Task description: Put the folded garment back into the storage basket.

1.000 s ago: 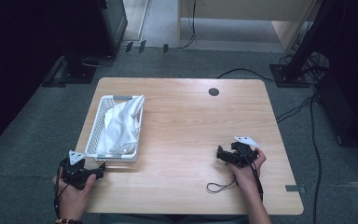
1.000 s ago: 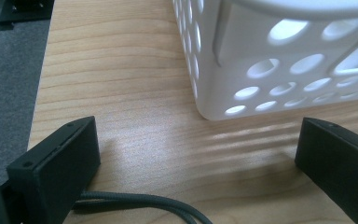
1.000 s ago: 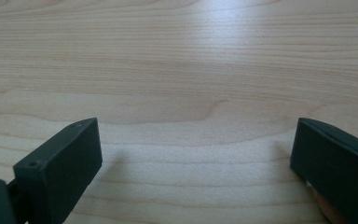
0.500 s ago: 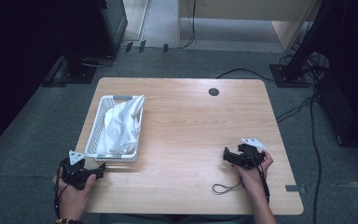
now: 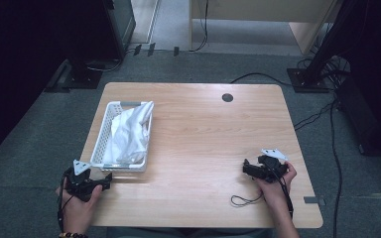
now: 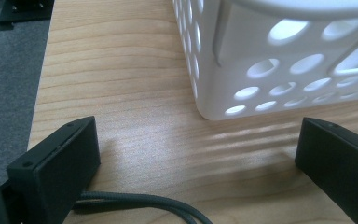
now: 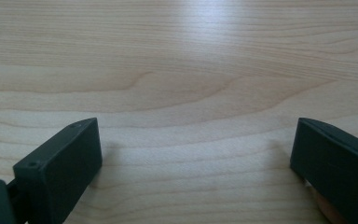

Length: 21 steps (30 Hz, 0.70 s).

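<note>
High view shows a wooden table (image 5: 198, 129) with a white perforated basket (image 5: 108, 148) along its left edge, white cloth (image 5: 129, 131) heaped inside. Just off the basket's near corner rests the left gripper (image 5: 104, 181), jaws spread, empty. Near the right edge sits the right gripper (image 5: 247, 168), likewise agape.

The white perforated basket (image 5: 110, 144), with white cloth (image 5: 131, 131) heaped inside, blocks the table's (image 5: 203, 129) left side, just ahead of the left gripper (image 5: 104, 179). Bare wood lies wide before the right gripper (image 5: 246, 169).
</note>
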Each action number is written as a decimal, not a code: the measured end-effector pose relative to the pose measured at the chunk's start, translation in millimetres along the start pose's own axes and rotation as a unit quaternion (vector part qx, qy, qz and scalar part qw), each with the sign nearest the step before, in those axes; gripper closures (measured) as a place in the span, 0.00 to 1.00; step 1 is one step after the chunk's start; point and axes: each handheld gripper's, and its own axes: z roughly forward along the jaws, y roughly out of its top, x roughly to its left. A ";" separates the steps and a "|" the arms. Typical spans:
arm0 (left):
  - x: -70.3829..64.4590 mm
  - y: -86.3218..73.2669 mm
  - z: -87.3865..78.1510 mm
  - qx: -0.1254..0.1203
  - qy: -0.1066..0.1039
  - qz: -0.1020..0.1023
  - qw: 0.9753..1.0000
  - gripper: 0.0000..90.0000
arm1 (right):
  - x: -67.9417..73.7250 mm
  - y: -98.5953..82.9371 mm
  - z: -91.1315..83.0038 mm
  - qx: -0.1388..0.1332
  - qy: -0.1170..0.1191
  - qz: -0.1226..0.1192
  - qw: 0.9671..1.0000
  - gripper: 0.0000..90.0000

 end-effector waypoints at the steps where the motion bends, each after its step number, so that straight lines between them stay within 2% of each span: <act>1: 0.0 0.0 0.0 0.000 0.000 0.000 1.000 0.00 | -3.7 -0.9 -1.2 0.001 -0.001 0.002 1.000 0.01; 21: 0.0 0.0 0.0 0.000 0.000 0.000 1.000 0.00 | -41.6 -14.0 -15.2 0.000 -0.027 0.025 0.999 0.01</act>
